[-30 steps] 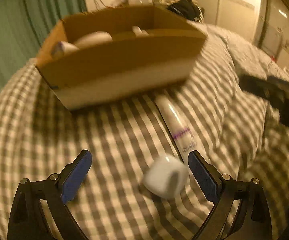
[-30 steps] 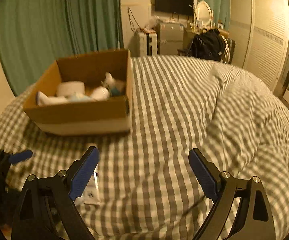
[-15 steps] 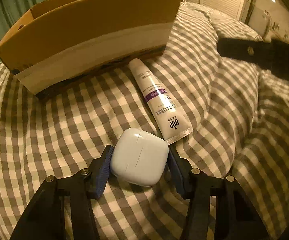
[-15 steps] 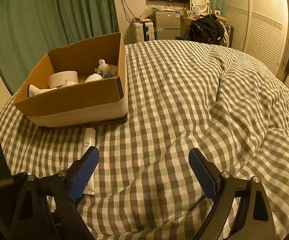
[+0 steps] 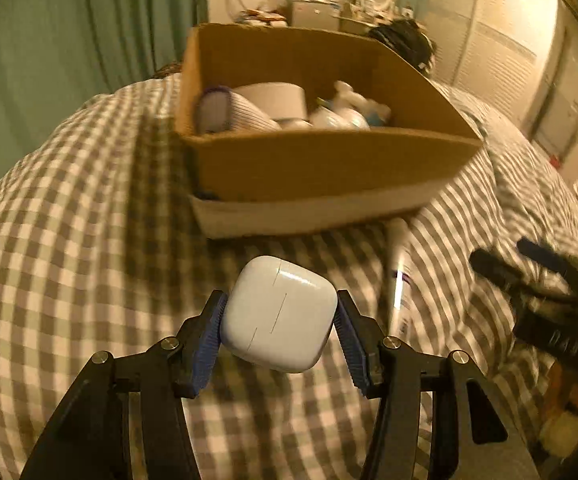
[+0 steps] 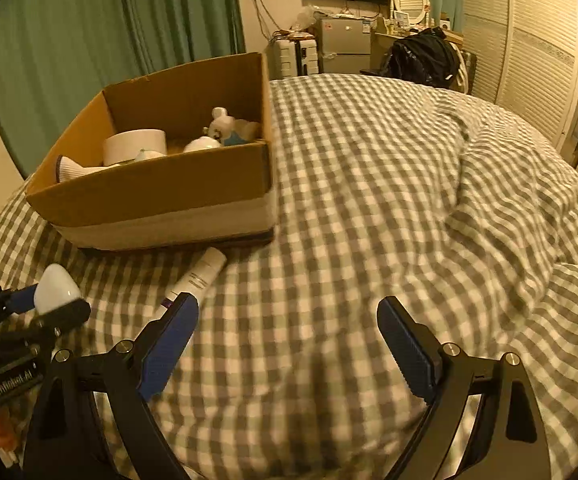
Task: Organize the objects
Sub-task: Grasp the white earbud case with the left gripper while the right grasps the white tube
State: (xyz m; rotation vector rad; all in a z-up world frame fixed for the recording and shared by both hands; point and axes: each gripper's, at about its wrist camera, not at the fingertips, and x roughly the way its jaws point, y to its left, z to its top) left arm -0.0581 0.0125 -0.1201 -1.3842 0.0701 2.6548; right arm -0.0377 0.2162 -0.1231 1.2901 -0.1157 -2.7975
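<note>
My left gripper (image 5: 279, 332) is shut on a white earbud case (image 5: 280, 314) and holds it above the checked bedspread, in front of a cardboard box (image 5: 329, 168). The case also shows in the right wrist view (image 6: 55, 288), at the far left. The box (image 6: 157, 188) holds a tape roll (image 6: 135, 146), a sock (image 6: 75, 170) and a small toy (image 6: 221, 124). A white tube (image 6: 201, 274) lies on the bed just in front of the box; it also shows in the left wrist view (image 5: 401, 280). My right gripper (image 6: 287, 344) is open and empty over the bedspread.
The checked duvet (image 6: 409, 200) bunches into folds at the right. Green curtains (image 6: 89, 20) hang behind the box. A black bag (image 6: 425, 56), a small fridge (image 6: 345, 44) and louvred wardrobe doors (image 6: 541, 60) stand beyond the bed.
My left gripper closed on the earbud case and lifted it off the bed toward the box. My right gripper stayed open and shifted slightly toward the tube.
</note>
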